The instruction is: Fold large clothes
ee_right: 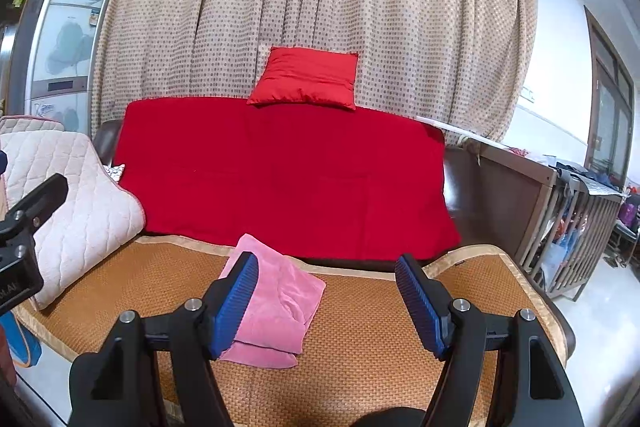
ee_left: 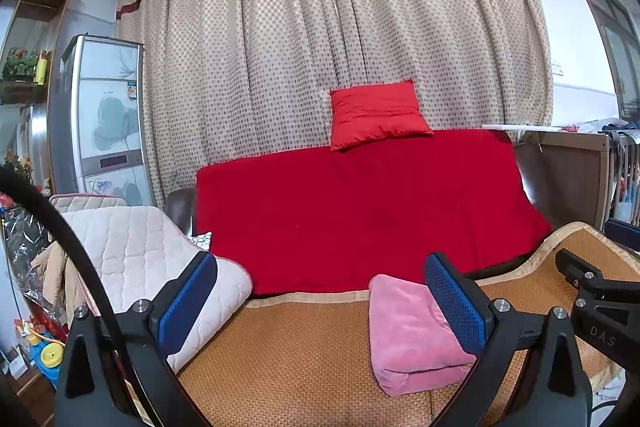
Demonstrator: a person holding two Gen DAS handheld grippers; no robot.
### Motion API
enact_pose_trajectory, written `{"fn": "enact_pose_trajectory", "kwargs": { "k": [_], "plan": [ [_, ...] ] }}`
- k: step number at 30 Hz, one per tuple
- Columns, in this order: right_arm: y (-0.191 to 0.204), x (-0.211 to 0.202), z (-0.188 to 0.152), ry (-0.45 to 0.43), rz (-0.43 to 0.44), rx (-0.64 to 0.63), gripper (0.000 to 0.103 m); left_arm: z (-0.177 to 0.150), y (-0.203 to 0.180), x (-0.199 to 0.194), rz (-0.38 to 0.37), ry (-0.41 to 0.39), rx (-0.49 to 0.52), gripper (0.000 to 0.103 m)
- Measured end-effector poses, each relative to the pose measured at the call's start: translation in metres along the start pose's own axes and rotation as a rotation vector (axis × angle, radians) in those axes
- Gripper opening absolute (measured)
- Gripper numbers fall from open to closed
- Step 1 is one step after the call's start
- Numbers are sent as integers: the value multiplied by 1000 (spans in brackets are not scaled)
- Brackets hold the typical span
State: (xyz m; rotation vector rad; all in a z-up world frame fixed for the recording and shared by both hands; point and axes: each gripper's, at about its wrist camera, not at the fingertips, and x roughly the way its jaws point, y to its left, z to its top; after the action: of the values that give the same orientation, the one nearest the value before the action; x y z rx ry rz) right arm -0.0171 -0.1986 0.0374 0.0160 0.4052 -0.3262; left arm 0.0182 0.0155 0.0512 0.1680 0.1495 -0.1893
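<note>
A pink garment [ee_left: 408, 335] [ee_right: 276, 303], folded into a thick small rectangle, lies on the woven orange mat [ee_left: 288, 359] [ee_right: 360, 347]. My left gripper [ee_left: 320, 291] hovers above the mat with its blue pads spread wide and nothing between them; the garment lies just behind its right finger [ee_left: 456, 303]. My right gripper [ee_right: 326, 293] is also open and empty, its left finger [ee_right: 236, 303] overlapping the garment's left edge in the picture. Part of the right gripper's black frame [ee_left: 592, 291] shows at the right of the left wrist view.
A red blanket [ee_left: 360, 203] [ee_right: 280, 171] covers the sofa back, with a red cushion [ee_left: 376, 115] [ee_right: 308, 77] on top. A quilted cream pad [ee_left: 136, 259] [ee_right: 68, 195] lies at the mat's left. Dotted curtains hang behind. A wooden crib [ee_right: 560, 211] stands right.
</note>
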Motion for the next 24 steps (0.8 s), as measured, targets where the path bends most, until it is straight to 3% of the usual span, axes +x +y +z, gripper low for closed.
{"fn": "enact_pose_trajectory", "kwargs": {
  "k": [24],
  "plan": [
    [-1,0,1,-3,-2,0,75,0,-1,-7,-9,-9,-6,103]
  ]
}}
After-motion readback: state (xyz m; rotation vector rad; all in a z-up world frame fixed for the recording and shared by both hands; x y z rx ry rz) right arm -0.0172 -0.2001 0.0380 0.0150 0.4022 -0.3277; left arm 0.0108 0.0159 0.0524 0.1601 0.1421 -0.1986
